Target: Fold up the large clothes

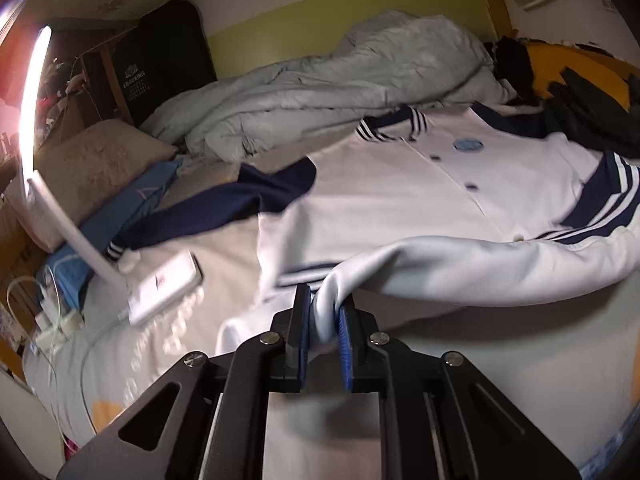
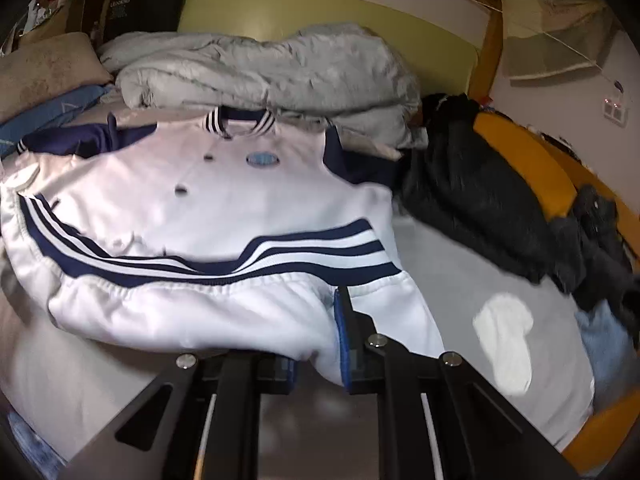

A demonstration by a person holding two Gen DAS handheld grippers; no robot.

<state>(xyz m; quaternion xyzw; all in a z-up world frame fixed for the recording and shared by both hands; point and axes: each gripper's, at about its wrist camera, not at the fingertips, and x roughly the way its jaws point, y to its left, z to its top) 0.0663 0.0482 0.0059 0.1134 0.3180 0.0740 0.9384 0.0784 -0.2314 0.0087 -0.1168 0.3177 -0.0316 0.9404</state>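
A white jacket [image 1: 384,196] with navy sleeves, navy-and-white striped trim and dark snap buttons lies face up on the bed. Its collar is toward the far side. My left gripper [image 1: 325,312] is shut on a pinch of the white bottom hem, lifted off the bed. In the right wrist view the same jacket [image 2: 224,200] spreads in front, its striped hem band raised and folded toward the collar. My right gripper [image 2: 320,320] is shut on the white hem edge; cloth drapes over and hides its left finger.
A crumpled grey quilt [image 1: 320,84] lies beyond the collar. Dark clothes [image 2: 488,200] and an orange item are heaped at the right. A white sock [image 2: 506,344] lies on the grey sheet. At the left are a white lamp [image 1: 48,160], a white power bank [image 1: 164,288], cables and a tan pillow [image 1: 92,160].
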